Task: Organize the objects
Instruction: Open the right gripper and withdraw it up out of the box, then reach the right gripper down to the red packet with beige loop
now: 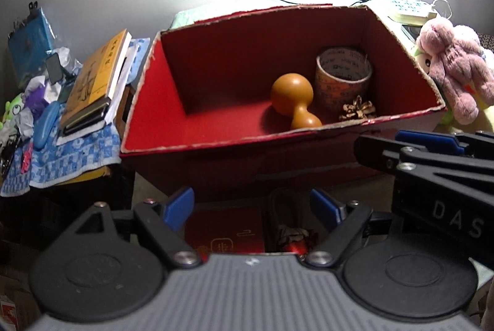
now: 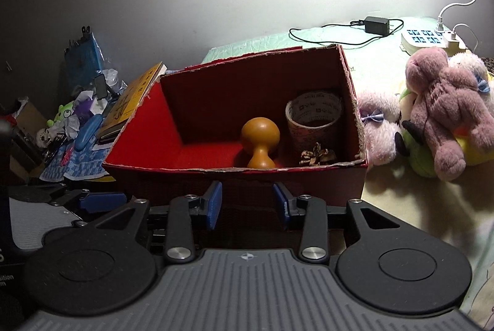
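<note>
A red cardboard box (image 1: 216, 142) (image 2: 216, 173) stands open ahead of both grippers. Inside it at the right lie an orange wooden gourd-shaped piece (image 1: 293, 100) (image 2: 260, 139), a roll of printed tape (image 1: 342, 80) (image 2: 313, 122) and a small pine cone (image 1: 358, 110) (image 2: 318, 158). My left gripper (image 1: 251, 212) is open and empty, low in front of the box. My right gripper (image 2: 247, 204) is open and empty at the box's near wall; it also shows in the left wrist view (image 1: 416, 145) at the right.
Pink plush toys (image 1: 454, 68) (image 2: 444, 111) lie right of the box. A power strip (image 2: 429, 39) and a black adapter (image 2: 376, 25) with cables lie behind. Books (image 1: 95, 83) and clutter sit on a blue cloth (image 1: 61, 158) at the left.
</note>
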The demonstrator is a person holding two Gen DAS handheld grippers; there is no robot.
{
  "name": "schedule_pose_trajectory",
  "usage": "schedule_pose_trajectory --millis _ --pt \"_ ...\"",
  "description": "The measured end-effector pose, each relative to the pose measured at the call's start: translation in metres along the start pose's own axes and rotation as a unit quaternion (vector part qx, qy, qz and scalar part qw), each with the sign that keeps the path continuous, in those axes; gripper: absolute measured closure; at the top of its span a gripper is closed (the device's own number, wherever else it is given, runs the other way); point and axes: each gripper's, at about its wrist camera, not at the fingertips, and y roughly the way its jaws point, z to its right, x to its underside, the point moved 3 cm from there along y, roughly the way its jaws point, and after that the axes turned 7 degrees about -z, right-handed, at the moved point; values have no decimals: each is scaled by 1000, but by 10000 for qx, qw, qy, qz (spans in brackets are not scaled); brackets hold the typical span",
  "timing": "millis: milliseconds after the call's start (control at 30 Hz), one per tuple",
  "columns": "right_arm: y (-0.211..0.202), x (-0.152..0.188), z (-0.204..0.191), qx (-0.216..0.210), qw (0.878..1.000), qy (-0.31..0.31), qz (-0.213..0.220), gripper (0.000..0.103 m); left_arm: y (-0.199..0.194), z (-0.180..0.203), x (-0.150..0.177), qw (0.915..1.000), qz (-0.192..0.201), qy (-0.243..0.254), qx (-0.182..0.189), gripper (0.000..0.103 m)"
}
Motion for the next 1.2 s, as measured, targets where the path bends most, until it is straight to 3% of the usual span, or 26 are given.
schedule_pose_trajectory --millis 1033,1200 --pt "40 18 7 -200 9931 402 -1084 63 37 9 20 9972 -603 244 362 18" --pt "50 19 9 -325 9896 441 -1332 63 37 6 27 9953 -567 288 730 19"
